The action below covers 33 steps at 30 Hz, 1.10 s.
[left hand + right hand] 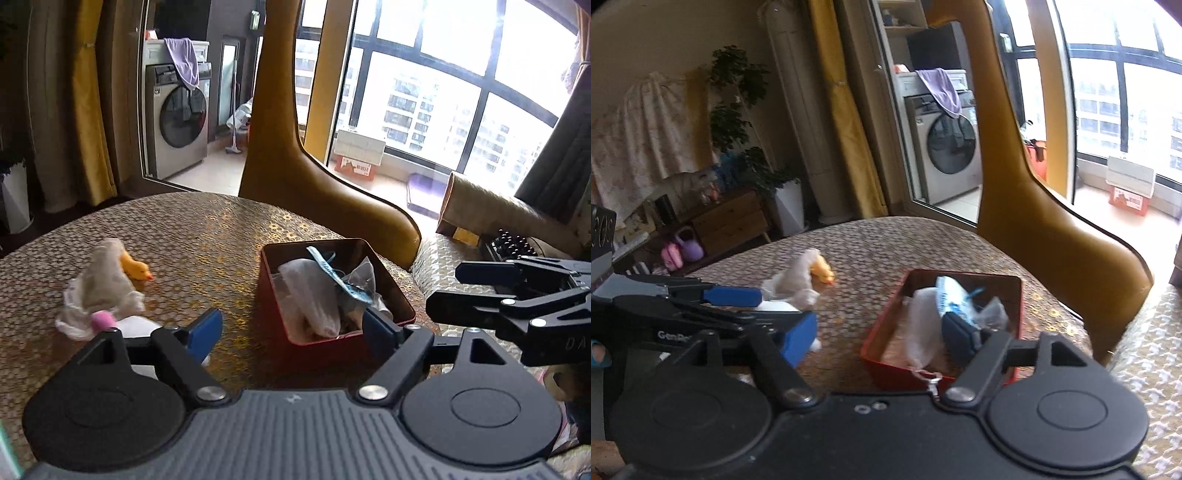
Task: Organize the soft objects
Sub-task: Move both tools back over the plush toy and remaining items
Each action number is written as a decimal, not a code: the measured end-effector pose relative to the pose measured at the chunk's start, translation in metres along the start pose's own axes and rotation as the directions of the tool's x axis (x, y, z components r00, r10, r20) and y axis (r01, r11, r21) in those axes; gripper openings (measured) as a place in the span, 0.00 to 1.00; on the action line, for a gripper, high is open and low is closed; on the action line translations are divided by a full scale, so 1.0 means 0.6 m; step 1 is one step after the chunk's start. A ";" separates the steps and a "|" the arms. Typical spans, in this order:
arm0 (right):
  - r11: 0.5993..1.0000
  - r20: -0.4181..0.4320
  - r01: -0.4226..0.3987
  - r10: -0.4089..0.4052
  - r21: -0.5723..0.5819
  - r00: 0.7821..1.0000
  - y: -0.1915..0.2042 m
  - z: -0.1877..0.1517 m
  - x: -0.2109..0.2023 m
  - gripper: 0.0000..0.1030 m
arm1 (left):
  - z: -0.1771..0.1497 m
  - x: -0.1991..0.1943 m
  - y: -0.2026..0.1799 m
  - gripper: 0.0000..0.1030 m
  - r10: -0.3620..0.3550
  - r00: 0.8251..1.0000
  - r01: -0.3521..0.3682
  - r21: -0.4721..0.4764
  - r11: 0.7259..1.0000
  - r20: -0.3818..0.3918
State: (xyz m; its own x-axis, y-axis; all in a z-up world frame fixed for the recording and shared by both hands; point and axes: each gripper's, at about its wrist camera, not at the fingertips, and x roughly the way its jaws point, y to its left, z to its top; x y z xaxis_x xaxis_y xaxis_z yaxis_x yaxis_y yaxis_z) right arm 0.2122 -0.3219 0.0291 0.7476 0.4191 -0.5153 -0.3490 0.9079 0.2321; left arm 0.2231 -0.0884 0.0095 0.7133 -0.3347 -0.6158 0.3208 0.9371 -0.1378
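Note:
A red tin box [400, 295] stands on the gold-patterned table [207, 236]. It holds a white cloth [314, 295], a blue-and-white packet [332, 273] and a clear bag [364, 277]. My left gripper [291, 330] hovers open above the box's near edge, nothing between its blue pads. To the left lie a crumpled white cloth [103, 288], a yellow toy duck [136, 269] and a small pink piece [101, 320]. In the right wrist view my right gripper [881, 336] is also open over the box [882, 332], empty. The duck [822, 271] and cloth [798, 280] lie beyond.
A tan leather chair [295, 177] stands behind the table, close to the box. The right gripper [469, 290] hangs beside the left one, right of the box. A second covered surface [1145, 350] adjoins on the right. A washing machine [177, 118] and windows lie far behind.

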 end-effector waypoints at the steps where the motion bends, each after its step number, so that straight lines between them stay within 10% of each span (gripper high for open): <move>1: 1.000 0.003 -0.007 0.007 -0.004 1.000 0.008 0.000 -0.003 0.77 | -0.003 -0.010 0.005 0.81 0.002 1.000 -0.002 0.002 1.000 0.001; 15: 0.995 -0.008 -0.072 0.072 -0.070 0.997 0.117 -0.014 0.001 0.92 | -0.087 -0.108 0.113 1.00 0.043 0.999 -0.042 -0.043 0.998 0.026; 33: 0.987 -0.114 -0.123 0.111 -0.103 0.987 0.204 0.040 0.125 0.92 | -0.194 -0.094 0.246 1.00 0.022 0.998 -0.026 -0.076 0.997 -0.053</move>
State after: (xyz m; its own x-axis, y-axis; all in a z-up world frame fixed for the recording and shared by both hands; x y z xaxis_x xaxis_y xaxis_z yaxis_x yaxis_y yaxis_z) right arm 0.2391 -0.1794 0.0387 0.6346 0.5141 -0.5770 -0.4949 0.8438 0.2075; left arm 0.1577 0.0804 -0.0662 0.6862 -0.3084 -0.6588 0.2540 0.9503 -0.1802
